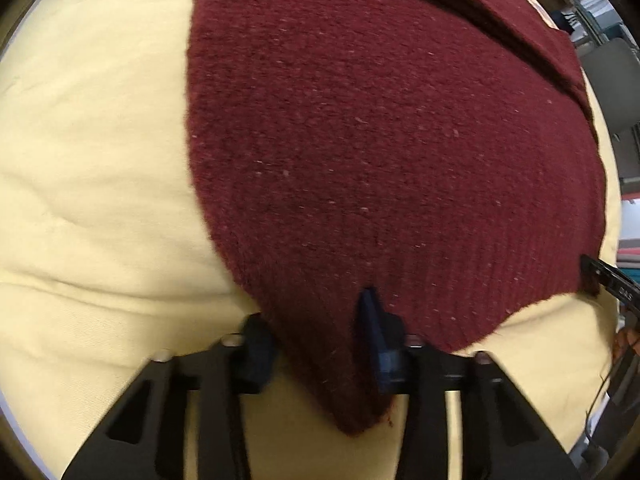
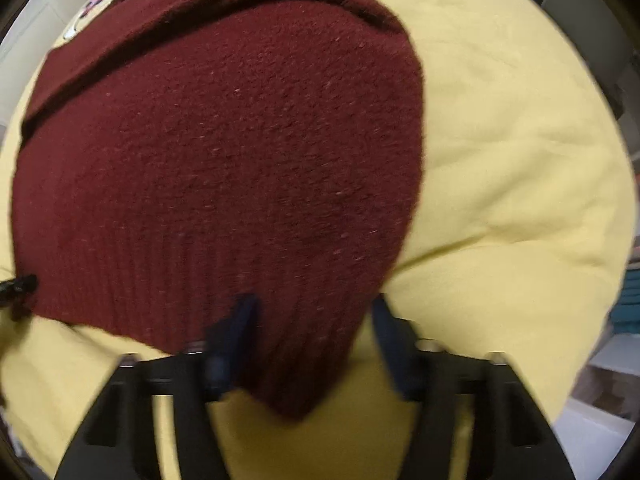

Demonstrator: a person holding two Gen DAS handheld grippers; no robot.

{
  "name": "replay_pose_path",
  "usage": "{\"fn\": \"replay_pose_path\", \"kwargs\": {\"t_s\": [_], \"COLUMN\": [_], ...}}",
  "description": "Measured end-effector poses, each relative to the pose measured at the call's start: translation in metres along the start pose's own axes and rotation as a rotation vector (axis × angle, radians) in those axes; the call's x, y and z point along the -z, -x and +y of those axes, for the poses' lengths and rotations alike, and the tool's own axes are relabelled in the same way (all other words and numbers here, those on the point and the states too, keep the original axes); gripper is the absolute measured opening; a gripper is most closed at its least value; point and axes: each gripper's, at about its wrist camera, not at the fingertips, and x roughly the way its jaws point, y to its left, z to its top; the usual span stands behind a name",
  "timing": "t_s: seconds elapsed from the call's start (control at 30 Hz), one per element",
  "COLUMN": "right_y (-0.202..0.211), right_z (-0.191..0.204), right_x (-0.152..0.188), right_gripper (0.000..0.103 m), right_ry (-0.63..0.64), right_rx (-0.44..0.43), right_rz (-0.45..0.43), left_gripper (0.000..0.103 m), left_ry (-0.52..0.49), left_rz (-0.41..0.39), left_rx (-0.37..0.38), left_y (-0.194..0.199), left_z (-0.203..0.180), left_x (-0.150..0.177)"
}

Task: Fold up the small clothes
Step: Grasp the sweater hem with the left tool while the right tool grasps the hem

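My left gripper (image 1: pixel 316 344) pinches the sweater's (image 1: pixel 380 128) near left hem corner in its jaws; my right gripper (image 2: pixel 312 340) pinches the right corner. Beyond, the sweater lies flat on the yellow sheet (image 1: pixel 92 160).

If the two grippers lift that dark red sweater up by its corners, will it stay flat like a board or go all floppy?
Probably floppy: the sweater is soft knit and already drapes in a fold between the left gripper fingers. The middle would likely sag between the left and right gripper. Its fuzzy, ribbed hem looks grippy, so it probably won't slip.
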Motion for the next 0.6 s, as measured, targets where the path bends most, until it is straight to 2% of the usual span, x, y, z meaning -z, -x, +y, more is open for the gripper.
{"fn": "replay_pose_path", "kwargs": {"t_s": [0.03, 0.07, 0.13, 0.3, 0.53, 0.6], "right_y": [0.0, 0.0, 0.002, 0.019, 0.062, 0.078], "right_z": [-0.001, -0.001, -0.002, -0.005, -0.009, -0.011], "right_x": [0.0, 0.0, 0.0, -0.001, -0.017, -0.029], "right_gripper": [0.045, 0.041, 0.02, 0.014, 0.014, 0.014], "right_ry": [-0.01, -0.013, -0.022, -0.027, -0.027, -0.017], "right_rx": [-0.013, -0.028, -0.082, -0.131, -0.201, -0.213], "right_rz": [0.007, 0.009, 0.014, -0.008, -0.106, -0.146], "left_gripper": [0.014, 0.012, 0.01, 0.01, 0.01, 0.01], "left_ry": [-0.001, -0.003, -0.019, -0.039, -0.054, -0.068], "left_rz": [0.001, -0.001, -0.013, -0.066, -0.221, -0.253], "left_rx": [0.024, 0.043, 0.043, 0.078, 0.111, 0.109], "left_y": [0.001, 0.004, 0.011, 0.042, 0.113, 0.121], "left_z": [-0.001, -0.003, -0.007, -0.011, -0.014, -0.01], "left_x": [0.0, 0.001, 0.001, 0.0, -0.011, -0.011]}}
